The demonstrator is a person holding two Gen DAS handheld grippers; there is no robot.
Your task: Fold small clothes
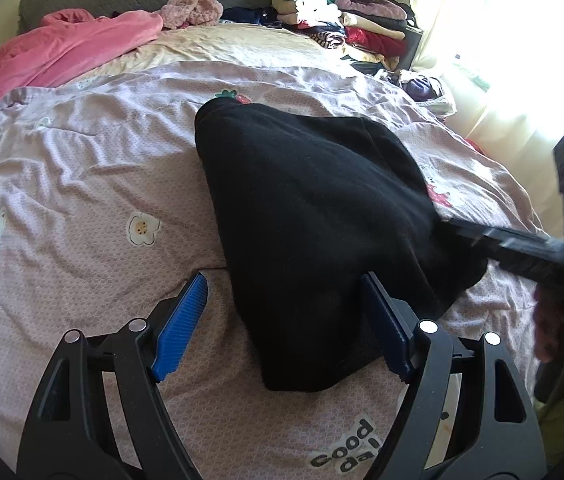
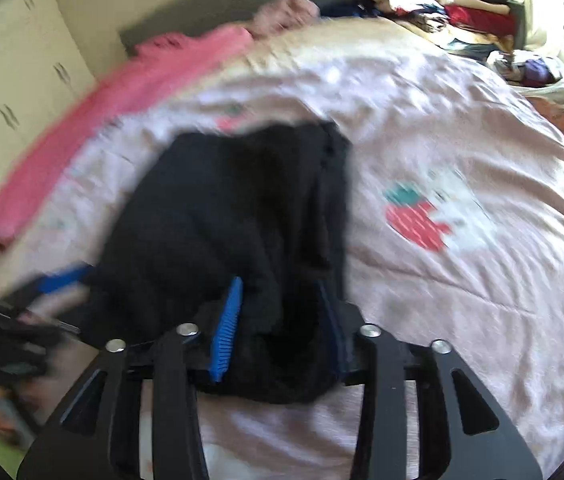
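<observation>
Pink bedspread bears black garment between wide-open left gripper, loosely inside parted right gripper.

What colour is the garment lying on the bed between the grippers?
Black: the garment shows best in the left wrist view.

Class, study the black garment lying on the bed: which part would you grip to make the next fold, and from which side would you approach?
Probably grip the black garment at its near folded corner, coming from the near side of the quilt. That end bulges up off the bedding, so a claw can straddle it; the left claw already stands open around it.
</observation>
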